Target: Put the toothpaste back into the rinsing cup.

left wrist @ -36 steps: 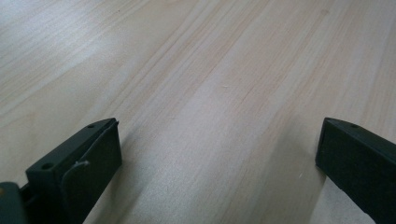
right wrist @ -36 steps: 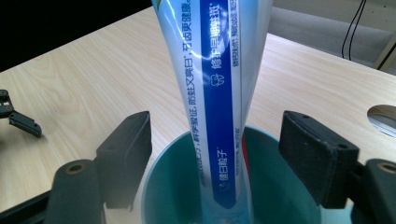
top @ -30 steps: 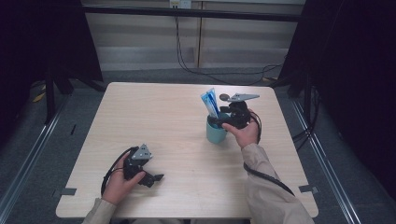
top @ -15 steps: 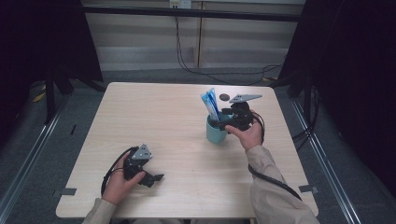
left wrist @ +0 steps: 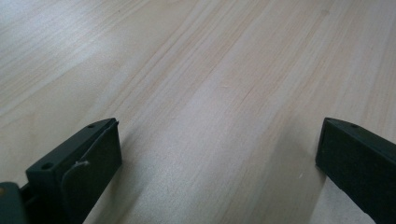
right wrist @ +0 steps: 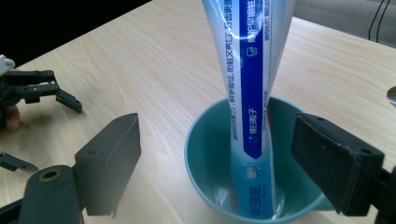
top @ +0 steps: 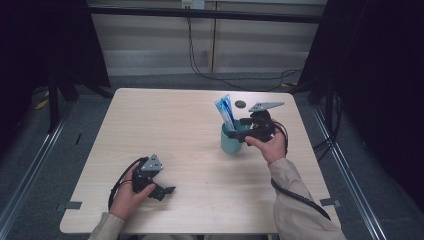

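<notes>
A teal cup (top: 230,144) stands right of the table's middle, and a blue-and-white toothpaste tube (top: 225,111) stands upright in it, leaning on the rim. My right gripper (top: 240,132) hovers at the cup's right side. In the right gripper view its jaws have just been opening and stand wide at either side of the cup (right wrist: 201,154) and tube (right wrist: 252,70), touching neither, so the right gripper (right wrist: 215,119) is open. My left gripper (top: 165,192) rests on the table near the front left. It is open (left wrist: 218,126) with only bare wood between its jaws.
A small dark round spot (top: 240,104) lies on the table behind the cup. The left gripper (right wrist: 37,88) sits far across the wooden table (top: 165,125). Cables trail from both grippers. Dark floor and rails surround the table.
The right hand has shifted very slightly beside the cup. The tube stays upright in the cup. The left hand has not moved.
</notes>
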